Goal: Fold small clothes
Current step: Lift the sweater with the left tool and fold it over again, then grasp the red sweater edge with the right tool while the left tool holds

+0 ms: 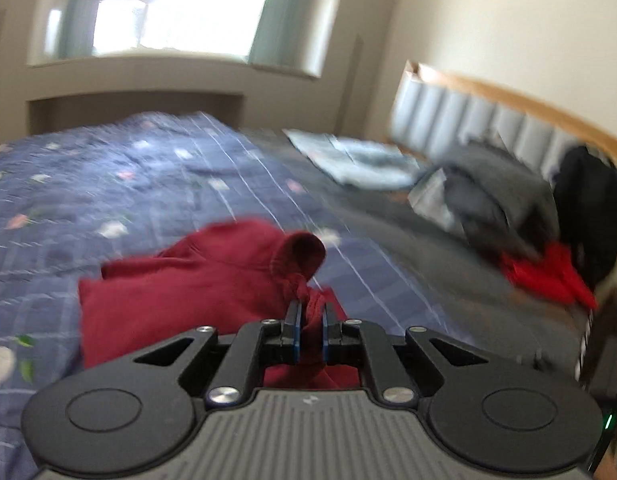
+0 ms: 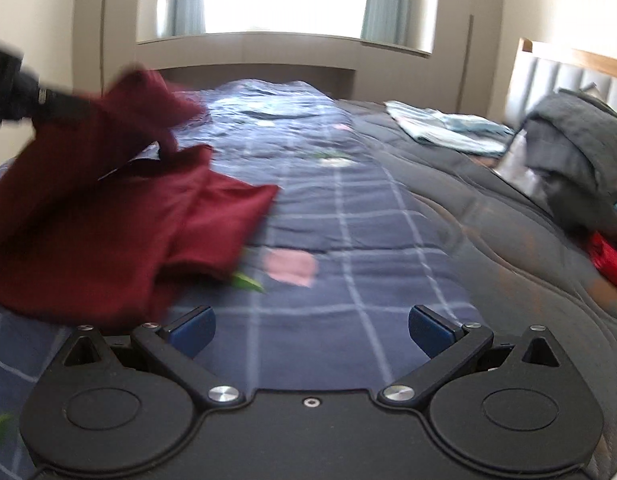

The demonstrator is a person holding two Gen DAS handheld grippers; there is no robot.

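Note:
A dark red garment (image 1: pixel 180 292) lies partly on the blue checked bedspread (image 1: pixel 128 184). My left gripper (image 1: pixel 311 320) is shut on a bunched edge of it, lifting that part off the bed. In the right wrist view the garment (image 2: pixel 108 216) hangs at the left from the left gripper's dark body (image 2: pixel 12 88). My right gripper (image 2: pixel 311 330) is open and empty, low over the bedspread (image 2: pixel 328 220), to the right of the garment and apart from it.
A folded light blue cloth (image 1: pixel 356 160) lies at the far side near the padded headboard (image 1: pixel 468 120). A pile of grey clothes (image 1: pixel 496 196), a black item (image 1: pixel 588 208) and a bright red cloth (image 1: pixel 548 276) sit at the right. A grey quilt (image 2: pixel 488 220) covers the bed's right side.

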